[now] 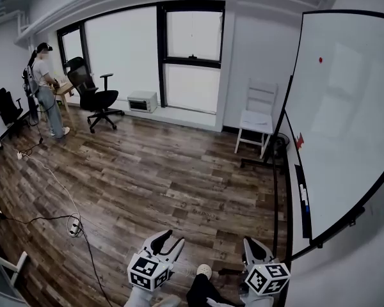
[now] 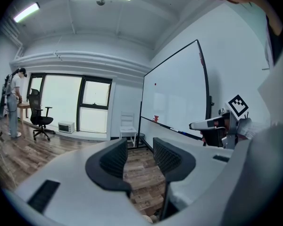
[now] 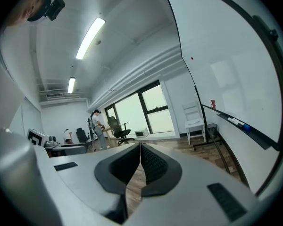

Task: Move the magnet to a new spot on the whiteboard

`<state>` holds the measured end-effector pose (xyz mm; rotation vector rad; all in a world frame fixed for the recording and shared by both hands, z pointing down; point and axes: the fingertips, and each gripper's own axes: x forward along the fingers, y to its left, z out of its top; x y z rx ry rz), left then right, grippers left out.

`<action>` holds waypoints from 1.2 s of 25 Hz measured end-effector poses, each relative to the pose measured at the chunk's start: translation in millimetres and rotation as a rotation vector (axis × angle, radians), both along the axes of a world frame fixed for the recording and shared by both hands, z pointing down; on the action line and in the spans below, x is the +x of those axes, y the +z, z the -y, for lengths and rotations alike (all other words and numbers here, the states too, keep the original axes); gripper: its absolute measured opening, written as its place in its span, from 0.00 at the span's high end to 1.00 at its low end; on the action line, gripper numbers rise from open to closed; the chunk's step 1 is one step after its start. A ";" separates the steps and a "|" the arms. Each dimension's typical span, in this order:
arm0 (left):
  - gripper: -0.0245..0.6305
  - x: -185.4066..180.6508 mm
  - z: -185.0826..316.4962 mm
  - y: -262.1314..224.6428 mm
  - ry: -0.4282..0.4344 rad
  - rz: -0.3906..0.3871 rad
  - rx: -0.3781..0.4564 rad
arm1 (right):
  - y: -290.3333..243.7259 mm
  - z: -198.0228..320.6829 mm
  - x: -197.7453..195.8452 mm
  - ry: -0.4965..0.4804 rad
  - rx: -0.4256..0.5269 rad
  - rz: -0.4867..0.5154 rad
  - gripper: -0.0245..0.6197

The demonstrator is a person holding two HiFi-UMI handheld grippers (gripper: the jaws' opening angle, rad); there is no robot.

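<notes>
I am facing the large white, black-framed whiteboard (image 1: 352,126) standing at my right. I am holding my left gripper (image 1: 169,240) with its jaws spread around nothing and my right gripper (image 1: 251,244) with its jaws pressed together, empty. The small round red magnet (image 1: 320,60) is sitting high on the board, well apart from both. I am judging that closed jaws could knock it off, or a skewed pinch could let it slip. I am finding no readable writing, only the patterned marker cubes (image 1: 146,272).

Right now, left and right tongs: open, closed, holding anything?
Left tongs: open, nothing between them.
Right tongs: closed, holding nothing.
</notes>
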<state>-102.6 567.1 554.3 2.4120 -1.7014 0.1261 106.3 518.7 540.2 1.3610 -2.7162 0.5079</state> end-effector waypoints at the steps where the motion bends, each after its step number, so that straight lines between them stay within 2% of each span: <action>1: 0.71 -0.4 11.8 0.3 0.003 0.000 -0.001 | -0.1 12.3 -1.0 0.001 -0.001 -0.002 0.92; 12: 0.71 3.8 135.0 4.1 0.037 -0.011 -0.016 | 5.0 129.1 -1.1 0.030 -0.031 -0.038 0.92; 24: 0.71 5.5 229.9 21.1 0.057 -0.024 -0.048 | 18.5 221.2 7.8 0.045 -0.050 -0.067 0.92; 30: 0.71 14.2 274.4 17.3 0.066 -0.009 -0.023 | 15.3 264.2 14.4 0.051 -0.026 -0.053 0.92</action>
